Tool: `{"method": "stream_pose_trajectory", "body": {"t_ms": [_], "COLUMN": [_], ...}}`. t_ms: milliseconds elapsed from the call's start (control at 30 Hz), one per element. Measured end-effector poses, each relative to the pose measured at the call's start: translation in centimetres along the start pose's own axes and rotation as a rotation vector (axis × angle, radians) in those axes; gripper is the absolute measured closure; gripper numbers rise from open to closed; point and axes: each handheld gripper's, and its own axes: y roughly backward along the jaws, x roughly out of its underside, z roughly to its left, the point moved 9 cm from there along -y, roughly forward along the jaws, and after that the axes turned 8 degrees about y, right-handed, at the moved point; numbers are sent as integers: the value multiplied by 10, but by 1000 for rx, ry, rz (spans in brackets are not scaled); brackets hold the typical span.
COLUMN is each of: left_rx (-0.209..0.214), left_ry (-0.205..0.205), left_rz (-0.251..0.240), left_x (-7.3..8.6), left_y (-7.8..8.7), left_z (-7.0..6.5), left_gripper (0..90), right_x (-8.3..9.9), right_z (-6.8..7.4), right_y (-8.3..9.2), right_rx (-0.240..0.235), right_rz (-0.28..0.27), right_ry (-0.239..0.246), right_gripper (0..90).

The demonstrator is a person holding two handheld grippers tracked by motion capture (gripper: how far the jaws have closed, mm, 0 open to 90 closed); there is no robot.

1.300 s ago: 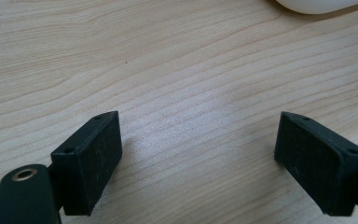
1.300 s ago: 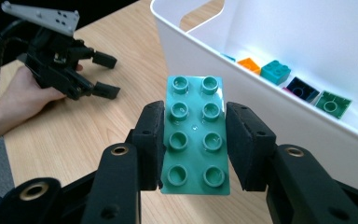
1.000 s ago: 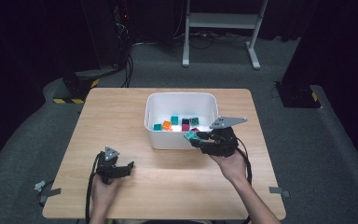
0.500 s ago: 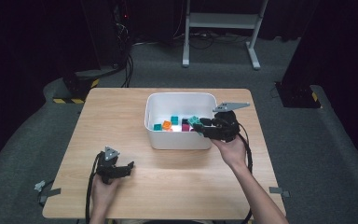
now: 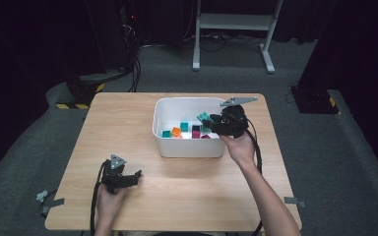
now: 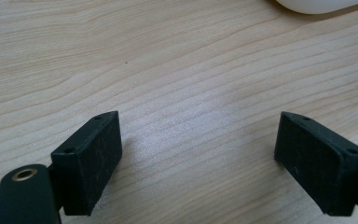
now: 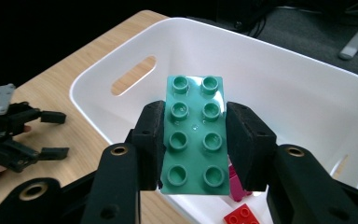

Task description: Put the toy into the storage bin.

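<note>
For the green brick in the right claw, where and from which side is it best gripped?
Across its two long sides, as the right claw grips it now: the green brick has flat, parallel side walls for the pads, while the studded top stays clear. Come from a short end, along its length.

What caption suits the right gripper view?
Right tongs clamp a green brick above the white tub.

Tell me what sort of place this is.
Likely a lab or recording studio: a lone wooden table on grey carpet, black curtains around it, cables trailing across the floor, and a white metal stand behind.
</note>
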Motion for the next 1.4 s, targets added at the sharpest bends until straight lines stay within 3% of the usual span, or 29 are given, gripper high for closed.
{"method": "stream_pose_trajectory", "body": {"t_ms": [333,600,1400], "left_rx": [0,0,0], "left_ry": [0,0,0], "left_rz": [0,0,0], "left_x": [0,0,0], "left_y": [0,0,0], "left_z": [0,0,0], "left_gripper": [150,150,150], "right_x": [0,6,16], "right_z": [-17,-24,-15], "right_y": [-17,-28,0], "right_rx": [45,66,54], "right_rz": [30,52,-25], "right_ry": [-31,-47,-49], "right_gripper": [584,517,496]}}
